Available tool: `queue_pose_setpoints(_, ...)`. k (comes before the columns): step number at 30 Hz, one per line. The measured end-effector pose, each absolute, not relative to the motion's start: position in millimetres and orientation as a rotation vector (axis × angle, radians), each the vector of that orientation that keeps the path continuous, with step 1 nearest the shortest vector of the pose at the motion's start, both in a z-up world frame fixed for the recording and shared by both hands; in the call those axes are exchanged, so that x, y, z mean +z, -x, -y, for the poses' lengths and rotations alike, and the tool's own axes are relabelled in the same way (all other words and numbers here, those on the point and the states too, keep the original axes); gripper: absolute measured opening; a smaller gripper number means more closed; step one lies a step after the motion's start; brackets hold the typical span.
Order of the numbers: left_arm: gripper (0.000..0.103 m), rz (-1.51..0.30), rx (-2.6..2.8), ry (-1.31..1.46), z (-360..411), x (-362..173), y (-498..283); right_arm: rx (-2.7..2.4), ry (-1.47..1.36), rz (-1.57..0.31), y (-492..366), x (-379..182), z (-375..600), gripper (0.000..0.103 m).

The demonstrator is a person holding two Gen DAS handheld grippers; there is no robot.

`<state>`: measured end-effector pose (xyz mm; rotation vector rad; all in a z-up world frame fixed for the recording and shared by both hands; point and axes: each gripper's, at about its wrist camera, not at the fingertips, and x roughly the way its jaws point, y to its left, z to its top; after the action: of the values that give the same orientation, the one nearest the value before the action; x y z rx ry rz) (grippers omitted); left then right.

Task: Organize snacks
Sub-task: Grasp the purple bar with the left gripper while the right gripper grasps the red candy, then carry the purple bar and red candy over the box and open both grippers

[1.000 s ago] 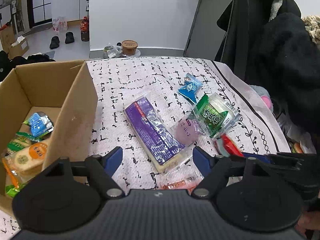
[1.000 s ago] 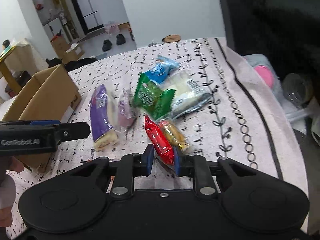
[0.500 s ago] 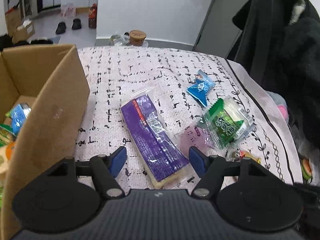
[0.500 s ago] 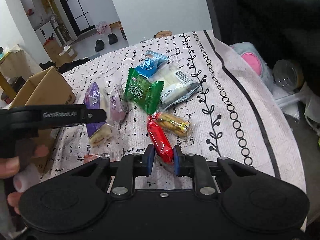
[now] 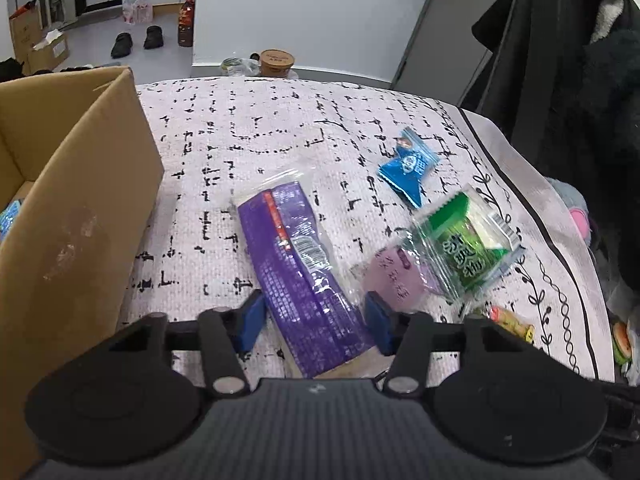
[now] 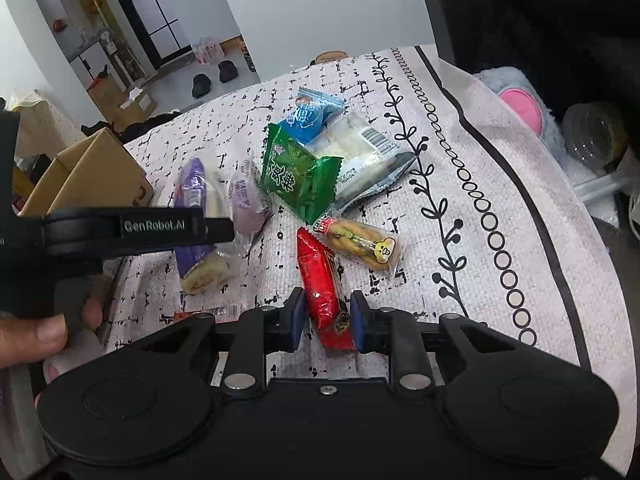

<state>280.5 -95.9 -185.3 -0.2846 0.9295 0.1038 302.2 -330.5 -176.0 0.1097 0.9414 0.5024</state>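
Observation:
A long purple snack pack (image 5: 296,264) lies on the patterned tablecloth (image 5: 248,136). My left gripper (image 5: 314,320) straddles its near end. The jaws are closing, and a thin gap shows at the left pad. In the right wrist view the same purple pack (image 6: 192,200) lies under one of that gripper's black fingers (image 6: 160,226). My right gripper (image 6: 327,320) is shut on a red snack packet (image 6: 320,280). The open cardboard box (image 5: 72,216) stands left of the purple pack.
Loose on the cloth are a green packet (image 6: 300,176), a blue packet (image 6: 308,114), a white packet (image 6: 360,152), a pale purple one (image 6: 246,204) and a biscuit-stick pack (image 6: 360,242). Dark coats (image 5: 580,80) and a plush toy (image 6: 520,108) crowd the right edge.
My left gripper has moved forward and down over the purple pack, and its jaws have narrowed around it. The right gripper has stayed shut on the red packet.

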Motion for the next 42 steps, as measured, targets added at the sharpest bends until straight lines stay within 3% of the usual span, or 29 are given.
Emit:
queue_pose_setpoints(2, 0.034, -0.932, 0.099, 0.28, 96, -184, -279, 0.508, -0.119, -0.927, -300, -172, 330, 0.018)
queue_pose_setpoints(5, 0.031, -0.93, 0.085, 0.277, 96, -178, -273, 0.511, -0.13, -0.911, -298, -167, 329, 0.018)
queue_pose_setpoints(28, 0.03, -0.822, 0.065, 0.274, 73, -100, -225, 0.62, -0.271, -0.785, -300, -109, 297, 0.017)
queue_pose_setpoints(42, 0.03, -0.769, 0.115, 0.26, 27, -53, -199, 0.727, -0.185, -0.679, -290, -69, 251, 0.017)
